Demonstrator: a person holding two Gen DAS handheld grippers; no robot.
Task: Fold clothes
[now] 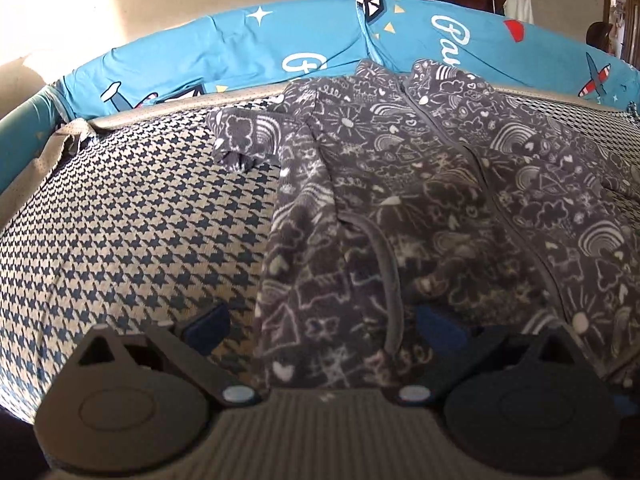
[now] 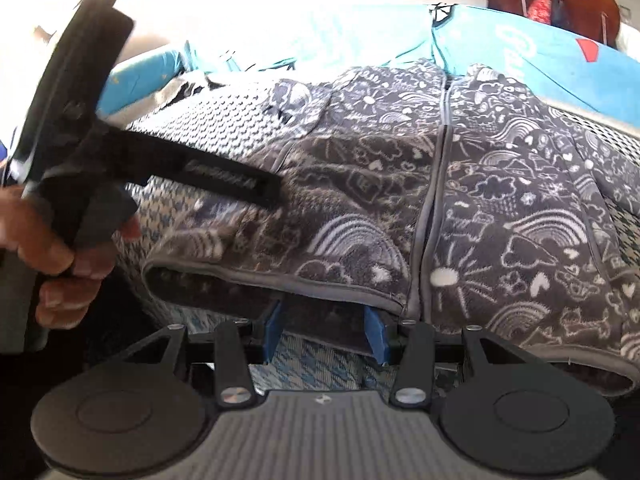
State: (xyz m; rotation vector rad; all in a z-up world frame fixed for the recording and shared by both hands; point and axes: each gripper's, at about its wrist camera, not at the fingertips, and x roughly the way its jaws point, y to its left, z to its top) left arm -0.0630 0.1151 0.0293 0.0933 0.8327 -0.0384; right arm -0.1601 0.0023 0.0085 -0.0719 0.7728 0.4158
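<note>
Lying zipped and face-up on a houndstooth bed cover (image 1: pixel 132 216), a grey doodle-print fleece jacket (image 1: pixel 400 184) sits between the spread-jawed left gripper (image 1: pixel 320 330) and right gripper (image 2: pixel 325 330), whose parted jaws straddle its hem.

Both grippers, left gripper (image 1: pixel 320 326) and right gripper (image 2: pixel 325 330): black linkage arms, silver screws, blue fingertip pads, grey ribbed base.
</note>
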